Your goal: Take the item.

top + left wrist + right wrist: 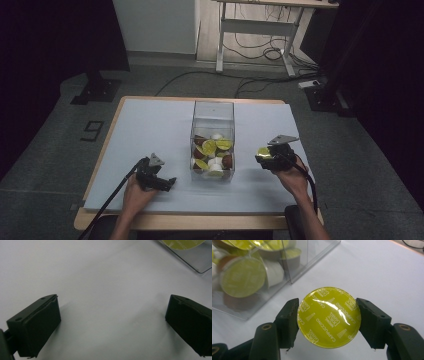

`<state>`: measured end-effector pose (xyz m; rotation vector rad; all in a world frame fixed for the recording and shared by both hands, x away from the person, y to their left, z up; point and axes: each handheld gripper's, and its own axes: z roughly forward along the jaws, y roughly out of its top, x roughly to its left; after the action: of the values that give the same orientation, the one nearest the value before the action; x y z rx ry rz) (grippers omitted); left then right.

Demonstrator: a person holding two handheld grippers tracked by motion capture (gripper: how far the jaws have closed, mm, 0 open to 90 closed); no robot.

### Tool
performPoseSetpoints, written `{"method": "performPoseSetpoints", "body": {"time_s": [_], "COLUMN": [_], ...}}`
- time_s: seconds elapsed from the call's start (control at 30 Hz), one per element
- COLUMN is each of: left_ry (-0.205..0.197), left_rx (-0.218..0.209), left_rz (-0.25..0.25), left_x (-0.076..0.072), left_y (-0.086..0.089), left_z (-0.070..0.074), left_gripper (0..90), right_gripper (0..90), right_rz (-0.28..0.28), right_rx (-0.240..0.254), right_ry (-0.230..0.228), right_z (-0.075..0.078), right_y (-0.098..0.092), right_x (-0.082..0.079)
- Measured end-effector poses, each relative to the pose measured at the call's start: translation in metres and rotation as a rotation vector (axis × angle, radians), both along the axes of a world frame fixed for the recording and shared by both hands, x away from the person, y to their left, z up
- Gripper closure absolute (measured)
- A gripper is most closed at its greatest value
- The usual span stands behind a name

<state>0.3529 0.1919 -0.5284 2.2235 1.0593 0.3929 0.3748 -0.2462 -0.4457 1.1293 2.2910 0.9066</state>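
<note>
the right gripper point(328, 317) is pinching a yellow-lidded coffee capsule point(329, 317) by its rim, over the tabletop point(150, 130) beside the clear box point(213, 112). it is looking light, stiff-rimmed, with slick, puncturable foil. the left gripper point(112, 322) is resting spread, empty.

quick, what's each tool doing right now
Left tool: open, nothing between its jaws, over the white table.
Right tool: closed on a yellow-lidded coffee capsule.
</note>
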Motion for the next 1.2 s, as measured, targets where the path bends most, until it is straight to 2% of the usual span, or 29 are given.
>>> {"method": "performPoseSetpoints", "body": {"time_s": [0.4, 0.6, 0.73, 1.2], "left_ry": [0.000, 0.000, 0.000, 0.000], "left_rx": [0.000, -0.001, -0.001, -0.001], "left_rz": [0.000, 0.000, 0.000, 0.000], "left_x": [0.000, 0.000, 0.000, 0.000], "left_y": [0.000, 0.000, 0.000, 0.000], "left_z": [0.000, 0.000, 0.000, 0.000], "left_gripper": [0.0, 0.0, 0.0, 0.0], "right_gripper": [37.7, 37.7, 37.7, 37.6], "right_rz": [-0.016, -0.015, -0.009, -0.006], "right_rx": [-0.016, -0.012, 0.002, -0.016], "right_ry": [0.014, 0.020, 0.041, 0.092], "right_z": [-0.025, -0.032, -0.038, -0.052], "right_y": [-0.002, -0.003, -0.004, -0.005], "right_x": [0.002, 0.002, 0.004, 0.009]}}
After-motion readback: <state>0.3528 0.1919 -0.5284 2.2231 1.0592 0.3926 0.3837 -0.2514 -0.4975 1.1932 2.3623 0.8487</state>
